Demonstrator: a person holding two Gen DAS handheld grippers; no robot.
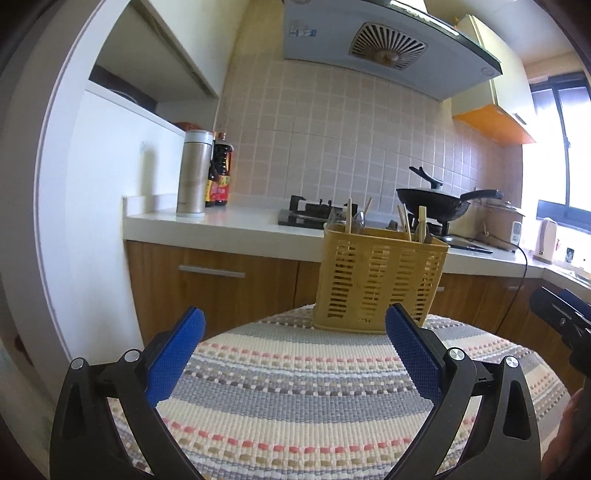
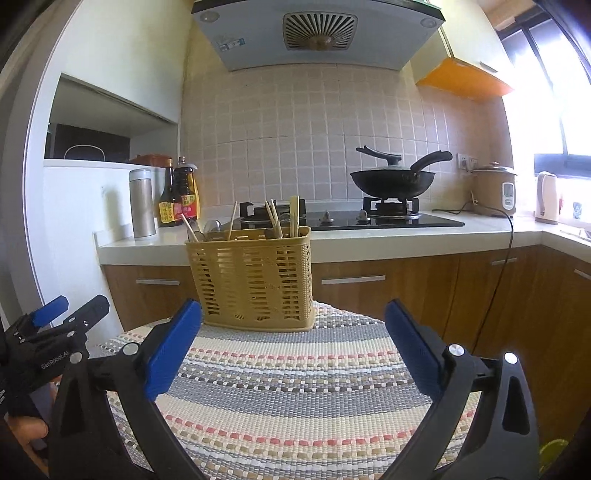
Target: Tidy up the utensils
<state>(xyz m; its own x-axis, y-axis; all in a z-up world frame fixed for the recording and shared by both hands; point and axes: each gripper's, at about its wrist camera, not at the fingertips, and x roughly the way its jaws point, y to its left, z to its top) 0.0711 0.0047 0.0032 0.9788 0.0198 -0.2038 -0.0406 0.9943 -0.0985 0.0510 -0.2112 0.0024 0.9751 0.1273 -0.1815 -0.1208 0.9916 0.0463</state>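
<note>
Utensils: chopsticks (image 2: 273, 218), spoons (image 2: 212, 227) and a flat wooden piece (image 2: 294, 215) stand up inside the yellow basket (image 2: 255, 280). Their tops poke out over the rim.
Kitchen counter: a long white top (image 2: 369, 242) with brown cupboard doors under it, behind the basket.
Range hood: a big light blue hood (image 2: 317, 33) hangs on the tiled wall above the stove.
Surface: a small round one covered with a striped woven cloth (image 2: 295, 387) in grey, cream and pink.
Stove: a black gas stove (image 2: 369, 218) sits in the counter.
Yellow basket: tall, with many slots in its sides. It stands upright at the far edge of the striped cloth.
Wok: a black wok (image 2: 391, 182) with a lid and a long handle sits on the right burner.
Rice cooker: a tan one (image 2: 495, 190) stands on the counter to the right of the stove.
Left tongs: the left tongs (image 1: 293, 328) are spread wide with nothing between the blue pads. They hang over the cloth, near the basket but not touching it.
Right tongs: the right tongs (image 2: 293, 319) are also spread wide and hold nothing. They hang over the cloth on the near side of the basket.
Kettle: a pale kettle (image 2: 546, 197) stands by the window.
Flask: a silver flask (image 2: 142, 203) stands at the left end of the counter.
Bottles: two dark sauce bottles (image 2: 179, 195) stand just beside the flask.
</note>
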